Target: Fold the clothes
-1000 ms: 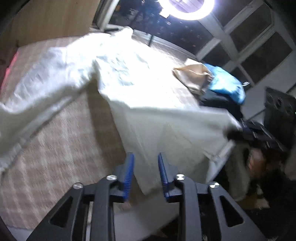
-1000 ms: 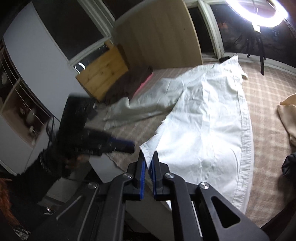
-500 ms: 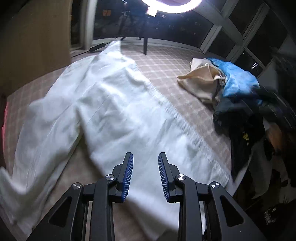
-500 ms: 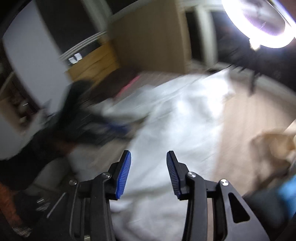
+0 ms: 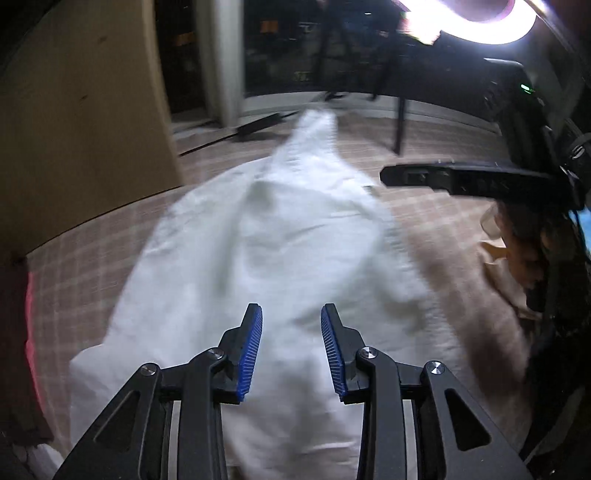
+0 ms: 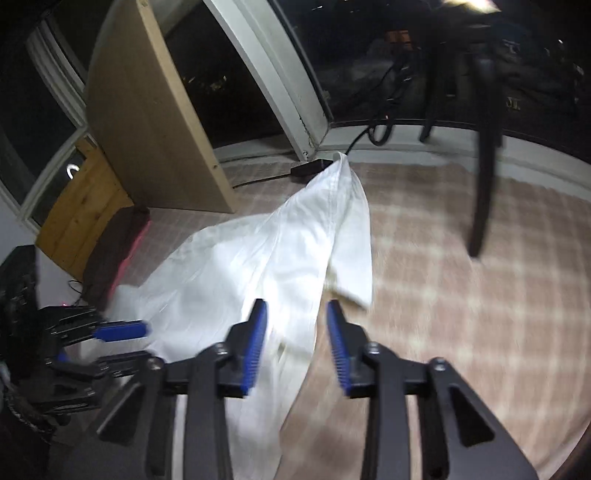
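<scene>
Left gripper: its blue-padded jaws stand apart with nothing between them, poised over the near part of the cloth.
Right gripper: jaws likewise parted and empty, above the cloth's right-hand edge; in the left wrist view its black body reaches in from the right.
White garment: a large pale cloth spread on the checked bedcover, wide near the grippers and narrowing to a point at the far end (the point lies just beside a small black box with a cable).
Look of the cloth: rumpled, with soft creases and one long seam running toward the point; its right edge is turned over on itself. Both views are motion-blurred, so finer detail cannot be told.
Edges: the left side of the garment runs near a dark and pink strip at the bedcover's border; a tan wooden panel stands beyond it.
Open room: bare checked cover lies to the right of the cloth; a beige item sits at the far right, apart from the cloth.
Overhead: a ring light glows at the top.
</scene>
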Available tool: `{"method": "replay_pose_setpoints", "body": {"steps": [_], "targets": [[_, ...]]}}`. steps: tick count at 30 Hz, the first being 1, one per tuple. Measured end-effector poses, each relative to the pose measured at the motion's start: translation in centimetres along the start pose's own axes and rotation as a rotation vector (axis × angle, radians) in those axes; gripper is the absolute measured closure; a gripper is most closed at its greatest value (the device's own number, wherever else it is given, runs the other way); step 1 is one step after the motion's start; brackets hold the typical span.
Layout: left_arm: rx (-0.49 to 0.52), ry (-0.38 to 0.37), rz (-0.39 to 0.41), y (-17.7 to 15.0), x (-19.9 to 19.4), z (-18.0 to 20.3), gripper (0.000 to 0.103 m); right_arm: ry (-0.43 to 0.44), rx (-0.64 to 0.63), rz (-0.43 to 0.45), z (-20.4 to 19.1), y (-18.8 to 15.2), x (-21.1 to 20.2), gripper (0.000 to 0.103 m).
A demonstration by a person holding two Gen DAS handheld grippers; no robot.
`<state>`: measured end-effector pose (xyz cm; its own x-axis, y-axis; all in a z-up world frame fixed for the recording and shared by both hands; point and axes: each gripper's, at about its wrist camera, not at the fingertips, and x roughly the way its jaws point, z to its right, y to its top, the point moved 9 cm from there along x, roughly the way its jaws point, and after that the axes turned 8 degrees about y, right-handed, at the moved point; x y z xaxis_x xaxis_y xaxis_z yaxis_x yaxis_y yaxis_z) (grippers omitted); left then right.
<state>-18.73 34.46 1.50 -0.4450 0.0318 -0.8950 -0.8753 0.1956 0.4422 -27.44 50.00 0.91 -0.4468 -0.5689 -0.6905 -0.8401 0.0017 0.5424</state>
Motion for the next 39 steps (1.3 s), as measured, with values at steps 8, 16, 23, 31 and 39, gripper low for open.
{"method": "replay_pose_setpoints", "body": {"steps": [8,16,23,31,39], "targets": [[-0.037,-0.016,-0.073,-2.3,1.4,-1.7,0.071,0.049,-0.058,-0.073,0.8,2.6,5.0,0.068],[-0.011,-0.049,-0.065,-2.3,1.4,0.2,0.071,-0.108,-0.299,0.091,-0.7,6.6,2.8,0.101],[0.033,-0.061,-0.066,-2.5,0.6,2.5,0.071,-0.257,-0.372,0.05,0.1,7.3,5.4,0.1],[0.085,-0.087,-0.057,-5.2,-2.9,4.6,0.07,-0.185,-0.406,0.052,-3.0,6.0,1.5,0.077],[0.143,-0.103,-0.127,-15.4,-8.4,6.8,0.067,0.02,-0.278,0.074,-8.9,-0.8,-10.4,0.077]]}}
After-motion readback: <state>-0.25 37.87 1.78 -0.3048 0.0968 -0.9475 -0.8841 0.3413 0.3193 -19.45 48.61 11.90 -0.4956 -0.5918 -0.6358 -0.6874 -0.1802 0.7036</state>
